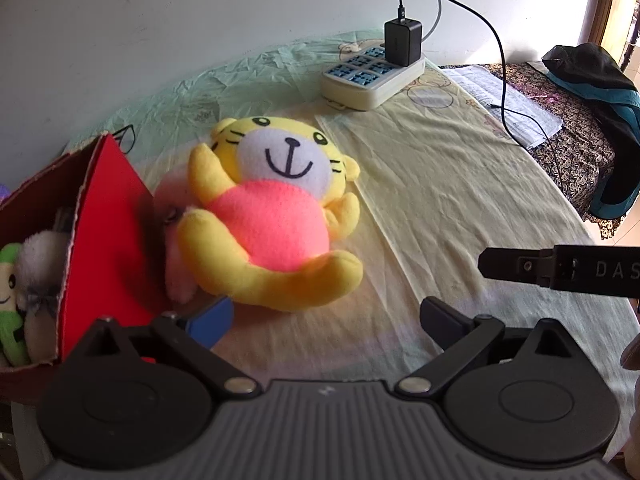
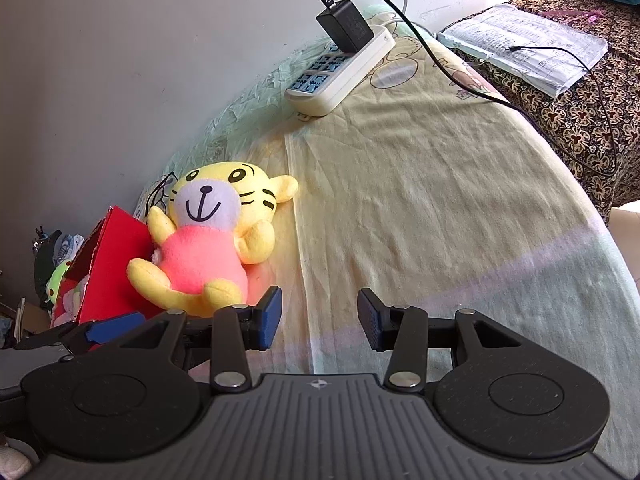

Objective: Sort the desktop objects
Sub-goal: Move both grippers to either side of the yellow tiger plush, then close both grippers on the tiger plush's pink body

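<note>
The yellow tiger plush in a pink shirt lies on its back on the pale cloth, just ahead of the left gripper, whose jaws are spread and empty. It leans against the red box on that gripper's left, which holds other soft toys. The right gripper is also spread, with the plush ahead to its left. Farther ahead sits a white power strip with a black charger.
</note>
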A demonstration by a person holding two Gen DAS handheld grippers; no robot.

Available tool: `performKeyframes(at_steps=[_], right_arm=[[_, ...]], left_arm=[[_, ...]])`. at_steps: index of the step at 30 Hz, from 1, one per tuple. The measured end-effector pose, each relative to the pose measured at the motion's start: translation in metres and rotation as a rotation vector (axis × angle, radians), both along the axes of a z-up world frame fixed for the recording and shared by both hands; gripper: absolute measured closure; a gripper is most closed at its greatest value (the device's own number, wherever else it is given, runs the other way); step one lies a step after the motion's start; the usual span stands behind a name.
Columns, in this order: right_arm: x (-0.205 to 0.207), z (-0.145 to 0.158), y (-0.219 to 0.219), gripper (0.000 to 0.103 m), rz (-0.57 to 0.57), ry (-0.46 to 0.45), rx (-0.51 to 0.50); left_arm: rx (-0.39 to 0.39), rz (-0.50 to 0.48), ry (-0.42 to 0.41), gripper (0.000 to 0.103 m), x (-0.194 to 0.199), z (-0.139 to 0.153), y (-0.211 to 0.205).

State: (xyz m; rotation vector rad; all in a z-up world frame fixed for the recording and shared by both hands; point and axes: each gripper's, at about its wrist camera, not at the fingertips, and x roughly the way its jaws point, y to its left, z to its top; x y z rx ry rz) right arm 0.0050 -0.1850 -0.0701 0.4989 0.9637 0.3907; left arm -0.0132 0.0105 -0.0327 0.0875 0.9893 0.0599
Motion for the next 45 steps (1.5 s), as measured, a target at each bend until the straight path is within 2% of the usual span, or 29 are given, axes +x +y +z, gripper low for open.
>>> performKeyframes(at_steps=[6,13,20,25,28,30,36,38,43,45], right_arm=[[0.008,-0.008,0.009,0.057,0.038,0.033,0.030],[0.016,-0.009,0.031,0.057,0.110,0.040,0.035],[0.030,-0.007,0.058,0.058,0.187,0.028,0.037],[0.043,-0.010,0.066,0.061,0.207,0.050,0.073],[0.049,-0.013,0.070,0.068,0.218,0.068,0.102],[0.053,-0.015,0.071,0.068,0.223,0.077,0.119],[0.062,-0.027,0.066,0.067,0.211,0.161,0.237],[0.059,-0.027,0.067,0.058,0.235,0.179,0.290],[0.060,-0.026,0.076,0.057,0.239,0.164,0.246],[0.062,-0.030,0.080,0.066,0.236,0.178,0.230]], left_arm=[[0.036,0.031,0.021,0.003,-0.001,-0.006,0.004],[-0.054,0.060,-0.011,0.003,-0.006,-0.010,0.024],[-0.169,0.028,-0.073,0.006,-0.001,-0.009,0.044],[-0.167,0.028,-0.109,0.006,0.005,-0.009,0.055],[-0.167,0.028,-0.113,0.006,0.008,-0.013,0.061],[-0.158,0.010,-0.127,0.006,0.009,-0.014,0.062],[-0.201,-0.010,-0.114,0.006,0.008,-0.019,0.069],[-0.185,-0.032,-0.100,0.006,0.005,-0.022,0.065],[-0.164,-0.037,-0.101,0.006,0.005,-0.025,0.063],[-0.162,-0.030,-0.110,0.006,0.007,-0.025,0.065]])
